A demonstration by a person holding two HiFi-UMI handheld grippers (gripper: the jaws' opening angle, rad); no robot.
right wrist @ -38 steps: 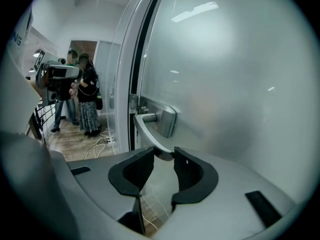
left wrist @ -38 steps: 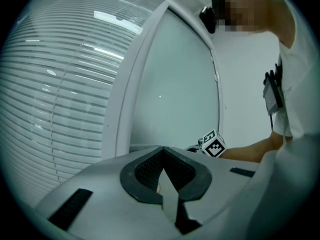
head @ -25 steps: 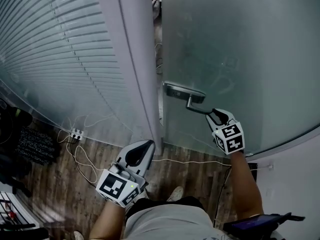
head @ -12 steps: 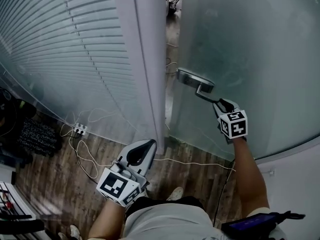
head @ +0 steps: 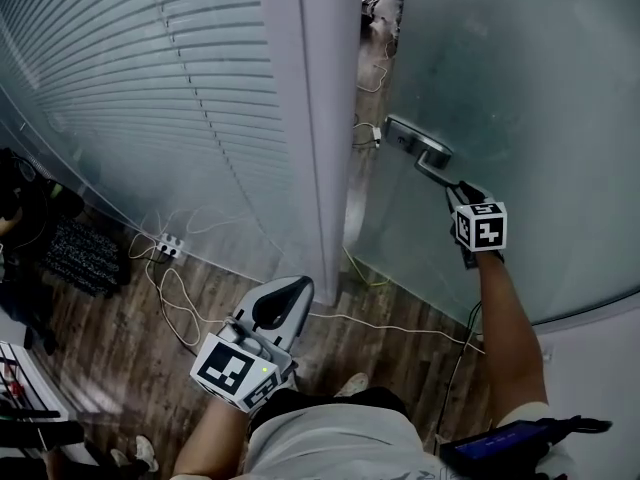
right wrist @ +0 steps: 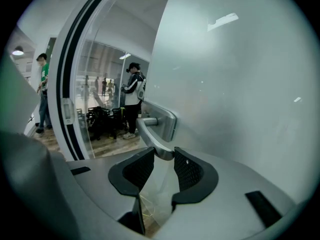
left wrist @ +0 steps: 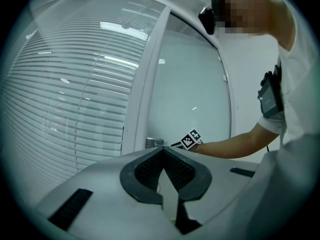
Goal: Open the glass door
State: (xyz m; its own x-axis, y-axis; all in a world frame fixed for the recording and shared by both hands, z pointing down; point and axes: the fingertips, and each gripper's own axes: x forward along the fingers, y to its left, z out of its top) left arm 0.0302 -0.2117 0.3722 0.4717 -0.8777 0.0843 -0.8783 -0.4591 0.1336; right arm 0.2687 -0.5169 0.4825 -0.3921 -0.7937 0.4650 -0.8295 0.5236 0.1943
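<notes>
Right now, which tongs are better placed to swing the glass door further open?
Right. The right tongs are clamped on the door handle of the ajar glass door. The left tongs are shut, empty, and held low by the person's waist, apart from the door.

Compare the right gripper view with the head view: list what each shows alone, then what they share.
Right gripper view only: a person standing beyond the doorway, and the right gripper with its pads closed on the lever handle. Head view only: the left gripper, the slatted blinds, a power strip on the wooden floor. Both: the lever handle, the frosted glass door and the open gap beside it.
</notes>
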